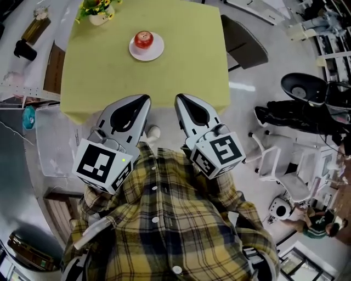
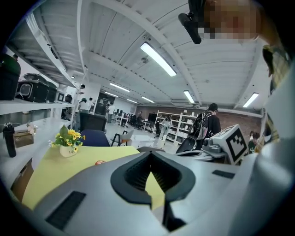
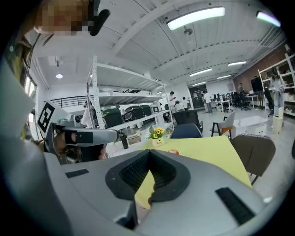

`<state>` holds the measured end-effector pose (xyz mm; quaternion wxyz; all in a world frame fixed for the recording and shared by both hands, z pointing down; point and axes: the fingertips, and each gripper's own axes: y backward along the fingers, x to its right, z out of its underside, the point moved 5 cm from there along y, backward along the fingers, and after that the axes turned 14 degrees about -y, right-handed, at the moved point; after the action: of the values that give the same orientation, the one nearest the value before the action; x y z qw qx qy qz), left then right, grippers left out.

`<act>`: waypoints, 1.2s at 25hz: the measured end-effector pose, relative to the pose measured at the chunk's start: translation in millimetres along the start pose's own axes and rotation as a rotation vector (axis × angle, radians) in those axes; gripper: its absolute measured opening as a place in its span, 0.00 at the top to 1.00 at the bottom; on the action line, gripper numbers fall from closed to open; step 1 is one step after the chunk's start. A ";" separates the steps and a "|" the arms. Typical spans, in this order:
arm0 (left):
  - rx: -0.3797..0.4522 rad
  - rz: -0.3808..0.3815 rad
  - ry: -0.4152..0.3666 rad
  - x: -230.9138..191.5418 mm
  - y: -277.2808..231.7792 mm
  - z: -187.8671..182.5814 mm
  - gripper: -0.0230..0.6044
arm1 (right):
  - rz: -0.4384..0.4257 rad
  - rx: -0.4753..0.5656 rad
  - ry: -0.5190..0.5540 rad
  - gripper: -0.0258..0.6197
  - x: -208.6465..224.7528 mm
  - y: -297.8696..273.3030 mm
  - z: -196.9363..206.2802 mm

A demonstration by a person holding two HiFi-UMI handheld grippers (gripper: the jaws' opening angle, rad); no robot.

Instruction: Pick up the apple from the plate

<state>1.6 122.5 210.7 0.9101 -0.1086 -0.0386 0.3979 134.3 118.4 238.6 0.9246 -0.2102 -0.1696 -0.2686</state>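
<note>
Head view, looking steeply down: the apple (image 1: 143, 39) sits on a white plate (image 1: 156, 54) toward the far side of the yellow-green worktop (image 1: 109, 77), with a flower pot (image 1: 100, 12) off at the far left corner. I hold the left gripper (image 1: 146, 99) and the right gripper (image 1: 177, 97) side by side at the near edge, tips angled in toward each other; both are well apart from the apple, with bare worktop between.

Left gripper view: the jaws meet at their tips with nothing between them; the apple shows small, just left of the jaws' line. Right gripper view: the jaws likewise stand together and empty; the apple lies a little right of their line.

Governing relation: the apple lies straight ahead and across the worktop, between the two converging lines of aim, and in the head view almost directly beyond the left tip; I judge the left gripper the nearer. The fruit is roundish, so no long axis dictates the approach; whichever gripper goes must spread its jaws before arrival.
</note>
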 end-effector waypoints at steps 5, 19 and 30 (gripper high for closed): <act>-0.017 -0.011 0.013 -11.4 -8.9 4.4 0.95 | -0.011 -0.014 -0.001 0.96 9.7 -12.3 -2.5; -0.013 0.041 0.023 -102.4 -64.6 -1.9 0.95 | 0.050 -0.022 -0.006 0.96 30.4 -96.9 -38.1; -0.039 0.077 0.049 -189.0 -104.6 -3.5 0.95 | 0.105 -0.067 -0.020 0.96 48.3 -173.7 -67.9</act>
<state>-51.4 -85.6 234.3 0.8925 -0.1373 -0.0197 0.4291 87.9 -68.0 252.8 0.9281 -0.2525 -0.1583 -0.2232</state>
